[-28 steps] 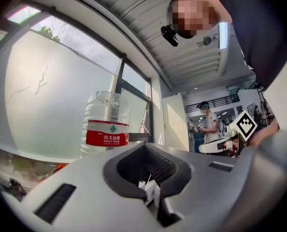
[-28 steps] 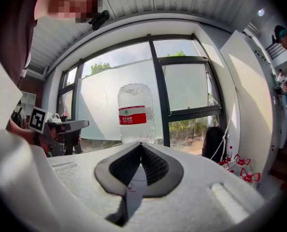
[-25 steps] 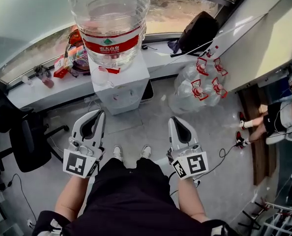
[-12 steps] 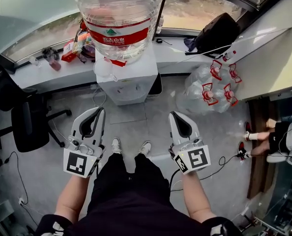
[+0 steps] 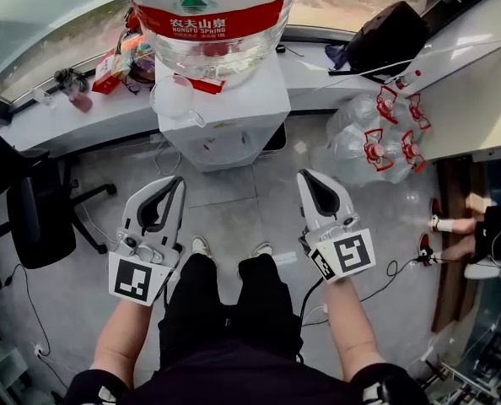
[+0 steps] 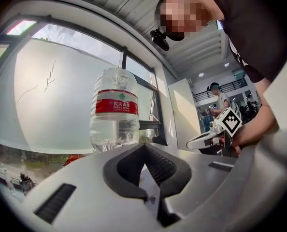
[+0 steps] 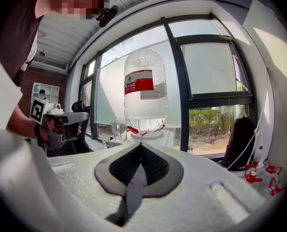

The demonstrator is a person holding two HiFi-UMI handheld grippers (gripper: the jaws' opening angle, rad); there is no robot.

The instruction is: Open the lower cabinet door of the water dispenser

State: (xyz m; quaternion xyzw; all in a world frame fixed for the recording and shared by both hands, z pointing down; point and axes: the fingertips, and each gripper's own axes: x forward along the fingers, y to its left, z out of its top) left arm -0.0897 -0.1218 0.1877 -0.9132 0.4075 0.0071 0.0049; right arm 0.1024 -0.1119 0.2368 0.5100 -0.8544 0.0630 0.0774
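The white water dispenser stands ahead of me on the floor, with a big clear bottle with a red label upside down on top. From above only its top and a sliver of its front show; the lower cabinet door is hidden. My left gripper is shut and empty, short of the dispenser's left corner. My right gripper is shut and empty too, short of its right side. In the left gripper view the bottle rises beyond the closed left gripper. The right gripper view shows the bottle over the closed right gripper.
Several spare water bottles lie on the floor right of the dispenser. A black office chair stands at the left. The window ledge behind carries clutter and a black bag. A cable runs across the floor; another person's legs are at far right.
The dispenser and bottle have grown larger and nearer in the head view. Both grippers have sunk with the person's bending knees, the right one shifting rightward. Both stay shut.
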